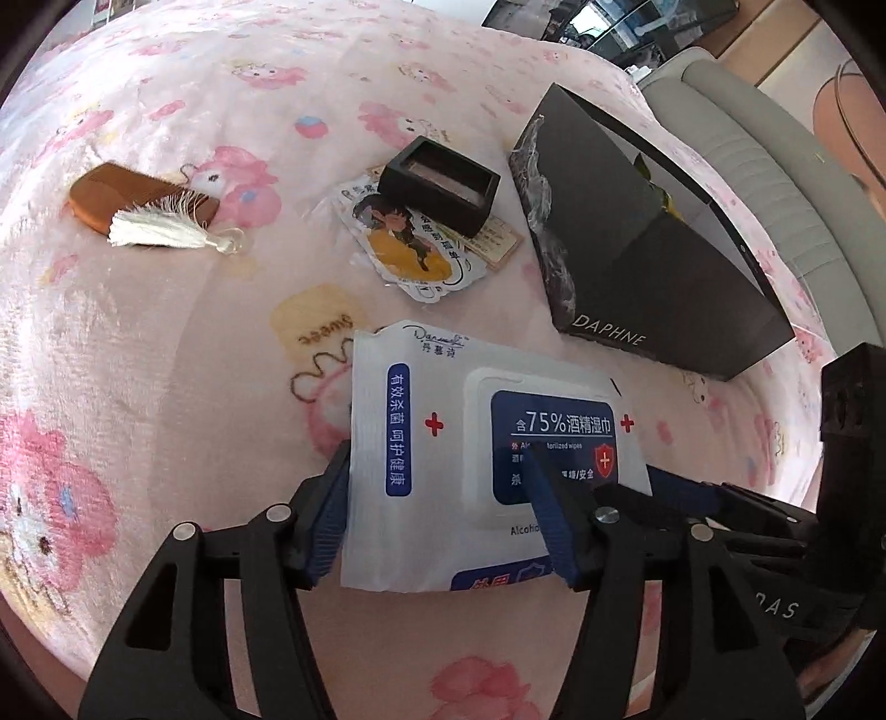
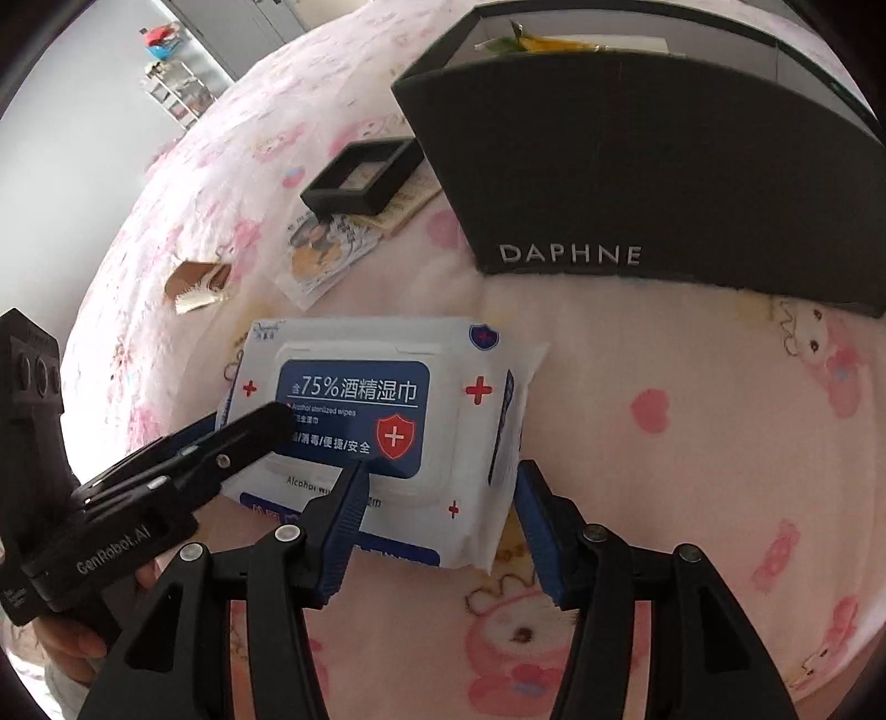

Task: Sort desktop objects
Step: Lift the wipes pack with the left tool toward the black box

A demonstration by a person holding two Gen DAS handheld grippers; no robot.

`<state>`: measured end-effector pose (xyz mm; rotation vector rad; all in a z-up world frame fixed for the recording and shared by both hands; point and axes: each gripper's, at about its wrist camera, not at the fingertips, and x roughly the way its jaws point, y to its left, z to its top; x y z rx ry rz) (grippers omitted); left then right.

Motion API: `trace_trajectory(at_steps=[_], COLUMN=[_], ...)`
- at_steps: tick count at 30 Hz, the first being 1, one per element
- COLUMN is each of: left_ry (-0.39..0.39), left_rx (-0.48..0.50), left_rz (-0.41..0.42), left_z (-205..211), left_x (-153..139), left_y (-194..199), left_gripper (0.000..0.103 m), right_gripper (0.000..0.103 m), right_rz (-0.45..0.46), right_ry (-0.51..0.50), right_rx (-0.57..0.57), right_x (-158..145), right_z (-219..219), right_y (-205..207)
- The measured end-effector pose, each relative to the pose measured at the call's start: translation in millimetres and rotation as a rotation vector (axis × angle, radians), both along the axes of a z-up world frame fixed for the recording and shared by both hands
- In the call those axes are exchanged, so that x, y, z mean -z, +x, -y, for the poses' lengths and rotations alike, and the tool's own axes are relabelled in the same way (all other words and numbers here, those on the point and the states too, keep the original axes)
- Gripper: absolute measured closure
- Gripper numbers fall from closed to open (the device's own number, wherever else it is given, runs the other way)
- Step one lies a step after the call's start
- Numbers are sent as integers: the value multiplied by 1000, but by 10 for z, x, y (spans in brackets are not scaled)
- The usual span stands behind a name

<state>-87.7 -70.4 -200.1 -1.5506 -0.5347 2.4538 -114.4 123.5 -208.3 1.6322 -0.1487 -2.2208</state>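
A white and blue pack of alcohol wipes lies on the pink blanket. My left gripper has a finger on each side of the pack's left end, pressed against it. My right gripper straddles the pack's right end in the right wrist view, jaws around it, right finger a little apart from it. The left gripper's fingers show there over the pack's left side. The black DAPHNE box stands open behind, with items inside.
A small black frame box rests on a cartoon sticker sheet and a paper card. A brown wooden comb with a white tassel lies far left. A grey sofa edge runs beyond the box.
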Motion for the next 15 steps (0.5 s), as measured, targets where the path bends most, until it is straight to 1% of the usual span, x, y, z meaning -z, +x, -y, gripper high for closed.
trace_trajectory(at_steps=[1,2,3,6,9,15], left_ry=[-2,6,16,11,-26,-6], left_rx=[7,14,22,34,51,87], left_rz=[0,-4,-9,-31,-55,-86], left_z=[-11,-22,-34,-106,-205,-363], left_x=[-16,-46,-79,-226,-337,-564], left_y=[12,30,49,101,116,154], left_gripper=[45,50,53,53,53,53], right_gripper=[52,53,54,54,54,54], right_rz=[-6,-11,-18,-48,-89,-130], right_ry=[-14,-28,-41,-61,-74,-111], right_rx=[-4,-8,-12,-17,-16,22], right_x=[-32,-64,-99,-233,-383,-618], right_z=[-1,-2,-3,-7,-54,-288], right_y=[5,10,16,47,79,115])
